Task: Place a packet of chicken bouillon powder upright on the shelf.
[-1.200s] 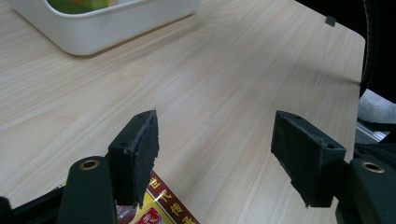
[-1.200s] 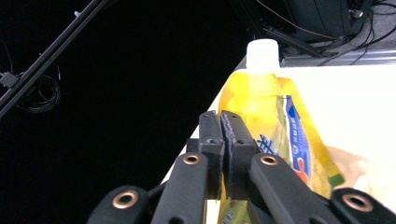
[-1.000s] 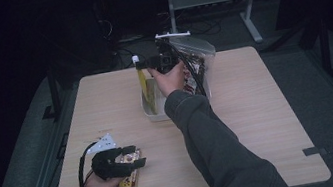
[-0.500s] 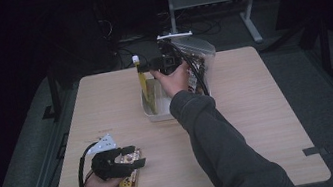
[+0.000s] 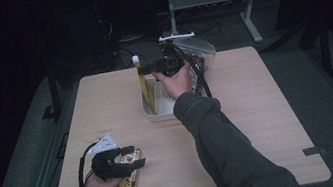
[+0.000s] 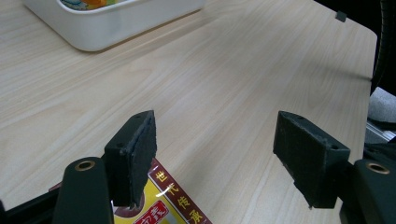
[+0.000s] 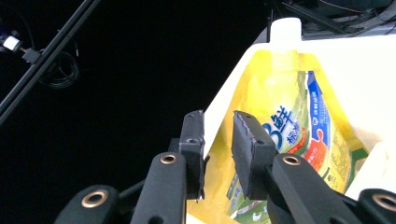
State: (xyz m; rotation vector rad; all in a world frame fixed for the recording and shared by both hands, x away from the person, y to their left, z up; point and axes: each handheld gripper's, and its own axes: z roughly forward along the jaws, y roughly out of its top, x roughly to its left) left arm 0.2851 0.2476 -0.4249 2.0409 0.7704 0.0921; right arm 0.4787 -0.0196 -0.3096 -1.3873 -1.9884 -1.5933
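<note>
Since a second ago the right hand-held gripper (image 7: 218, 154), upper centre, has eased its jaws slightly apart around the edge of the yellow pouch (image 7: 285, 140) standing in the white bin (image 5: 153, 110); soft, sloshy, best pinched near its stiff spout.

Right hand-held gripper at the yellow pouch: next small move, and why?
Probably back the right hand-held gripper up and away. Its jaws have just been opening, and the yellow pouch stands upright in the white bin, its edge between the jaws with a gap at the right pad, so it looks placed. The left hand-held gripper waits open over a red-and-yellow packet.
</note>
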